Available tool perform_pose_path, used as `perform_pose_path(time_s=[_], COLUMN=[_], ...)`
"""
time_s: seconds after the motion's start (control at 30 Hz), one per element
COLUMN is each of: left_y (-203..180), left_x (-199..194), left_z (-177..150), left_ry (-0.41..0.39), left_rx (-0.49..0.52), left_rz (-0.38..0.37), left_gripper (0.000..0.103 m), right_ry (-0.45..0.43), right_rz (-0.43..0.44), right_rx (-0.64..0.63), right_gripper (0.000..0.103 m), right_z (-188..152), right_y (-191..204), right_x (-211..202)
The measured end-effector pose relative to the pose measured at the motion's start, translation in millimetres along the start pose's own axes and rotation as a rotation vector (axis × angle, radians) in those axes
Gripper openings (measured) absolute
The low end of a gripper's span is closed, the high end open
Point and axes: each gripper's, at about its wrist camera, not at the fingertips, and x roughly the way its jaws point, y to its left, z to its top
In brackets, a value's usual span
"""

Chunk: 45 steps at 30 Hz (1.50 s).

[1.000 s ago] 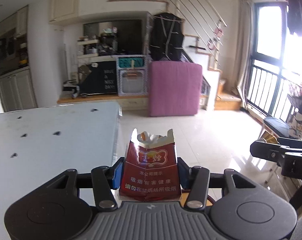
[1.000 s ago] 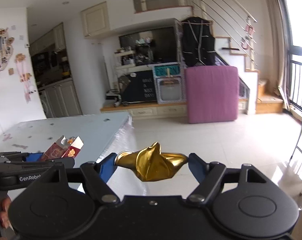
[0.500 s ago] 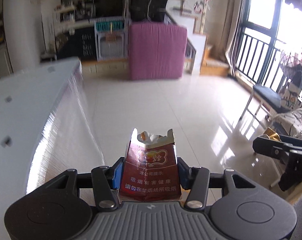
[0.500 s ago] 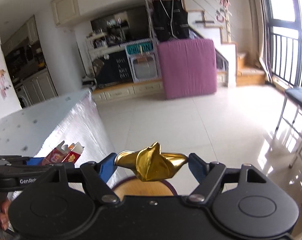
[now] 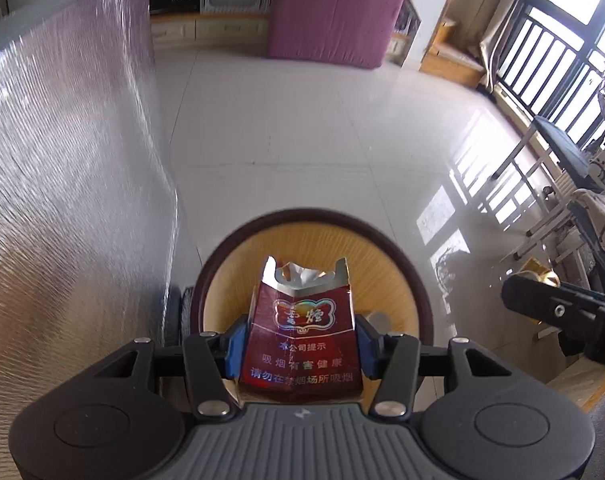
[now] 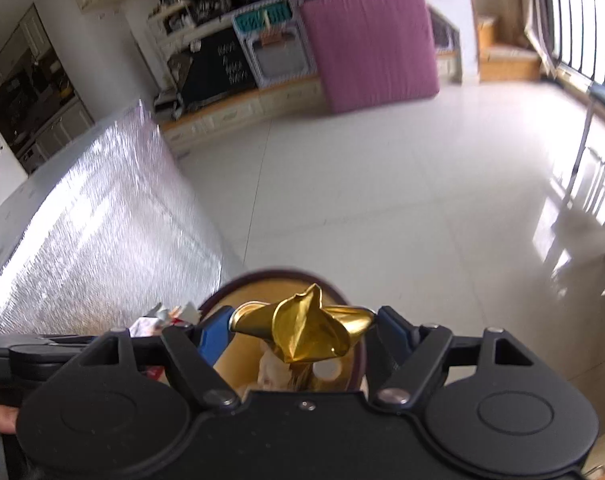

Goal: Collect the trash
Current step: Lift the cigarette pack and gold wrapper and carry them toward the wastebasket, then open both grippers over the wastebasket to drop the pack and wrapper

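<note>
— Where's your round tan bin with the dark rim (image 5: pixel 406 264)?
— On the floor, right below both claws.
— Your left claw (image 5: pixel 300 344)?
— Clamped on a torn red cigarette pack (image 5: pixel 300 336).
— Your right claw (image 6: pixel 302 330)?
— Pinching crumpled gold foil (image 6: pixel 308 330) above the bin.

Pale tiled floor (image 5: pixel 286 128), glossy, window light across it.
Standing on it: round bin (image 5: pixel 414 276) with dark rim, just beside foil-clad bench (image 5: pixel 62 168); pink mattress (image 5: pixel 334 12) upright far off; chair (image 5: pixel 550 168) by the window.
</note>
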Motion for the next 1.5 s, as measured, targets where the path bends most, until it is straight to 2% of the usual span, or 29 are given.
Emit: perform_pose_path(time_s=[0.27, 0.37, 0.57, 0.77, 0.9, 1.07, 1.3, 1.33, 1.4, 1.43, 1.47, 1.5], left_y=[22, 24, 22, 16, 16, 15, -3, -5, -10, -11, -11, -10], left_x=[48, 58, 72, 92, 106, 125, 136, 137, 139, 141, 142, 143], left_z=[5, 6, 11, 14, 16, 18, 28, 30, 32, 32, 32, 31], left_ry=[0.091, 0.096, 0.102, 0.131, 0.159, 0.186, 0.2, 0.202, 0.211, 0.22, 0.221, 0.217], left_rx=[-0.081, -0.086, -0.091, -0.119, -0.159, -0.184, -0.169, -0.161, -0.14, -0.134, -0.129, -0.124], left_rz=[-0.049, -0.047, -0.076, -0.14, -0.183, -0.211, -0.273, -0.276, -0.279, -0.269, -0.252, -0.243], left_gripper=[0.054, 0.054, 0.054, 0.054, 0.054, 0.054, 0.054, 0.055, 0.07, 0.091, 0.095, 0.095], right_ry=[0.176, 0.235, 0.309, 0.328, 0.331, 0.336, 0.34, 0.336, 0.329, 0.326, 0.322, 0.319], right_rz=[0.04, 0.04, 0.041, 0.06, 0.069, 0.102, 0.142, 0.144, 0.147, 0.149, 0.15, 0.15], right_rx=[-0.059, -0.109, -0.131, -0.122, -0.175, -0.176, -0.191, -0.188, -0.183, -0.179, -0.175, -0.174], right_gripper=[0.078, 0.078, 0.078, 0.078, 0.078, 0.079, 0.087, 0.087, 0.087, 0.087, 0.087, 0.087], right_z=[-32, -47, -62, -66, -62, -62, -61, -61, -60, -60, -58, -58], right_y=[10, 16, 26, 22, 20, 15, 13, 13, 12, 11, 11, 10], right_x=[59, 80, 114, 131, 136, 137, 138, 137, 136, 135, 131, 130])
